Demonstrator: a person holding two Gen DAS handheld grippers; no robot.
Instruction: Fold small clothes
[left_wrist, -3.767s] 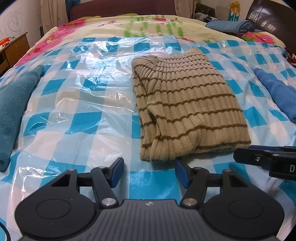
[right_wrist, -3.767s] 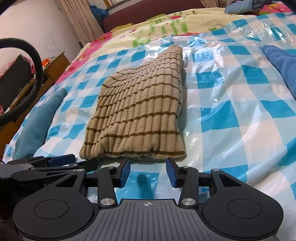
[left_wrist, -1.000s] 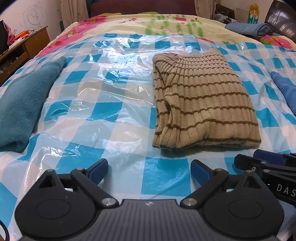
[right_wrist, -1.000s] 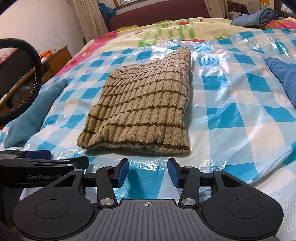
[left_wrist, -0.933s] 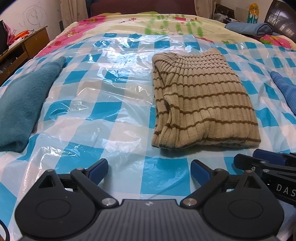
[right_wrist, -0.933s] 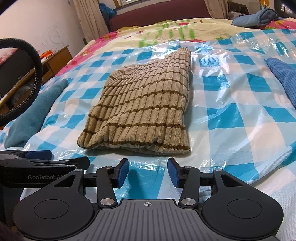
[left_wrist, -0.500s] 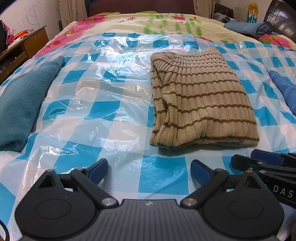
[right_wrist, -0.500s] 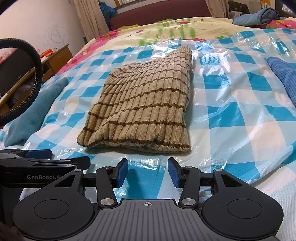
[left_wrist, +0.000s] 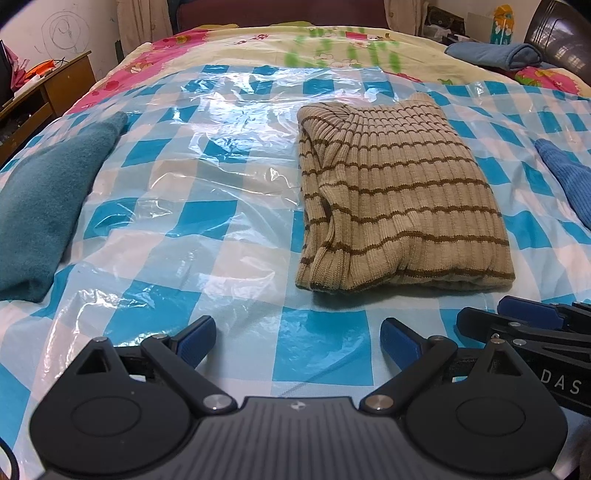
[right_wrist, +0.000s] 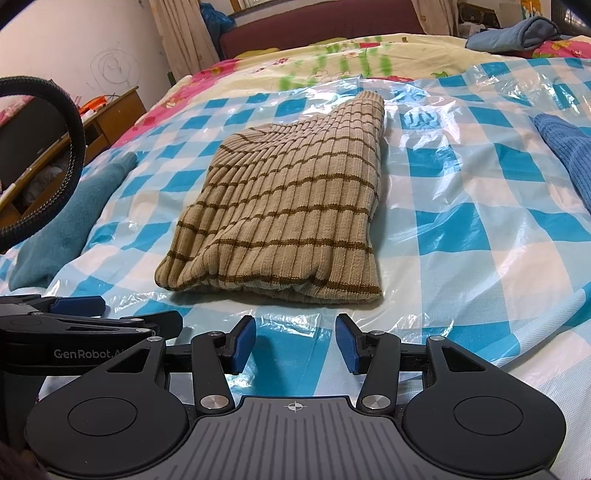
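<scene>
Left wrist view, left to right: a teal towel (left_wrist: 44, 195) lies along the left edge; clear plastic sheet (left_wrist: 221, 177) covers the blue-and-white checked bedspread (left_wrist: 321, 343) at centre-left. The folded tan striped sweater (left_wrist: 399, 199) sits right of centre, flat on the plastic. A blue cloth (left_wrist: 569, 184) lies at the right edge. At the bottom, the left gripper (left_wrist: 297, 338) has its fingers spread wide with nothing between them, just short of the sweater's near edge.

Right wrist view: the left gripper (right_wrist: 88, 321) shows at lower left; the sweater (right_wrist: 295, 206) occupies the centre. At bottom centre, the right gripper (right_wrist: 295, 341) stands spread apart and empty, near the sweater's hem without touching it.
</scene>
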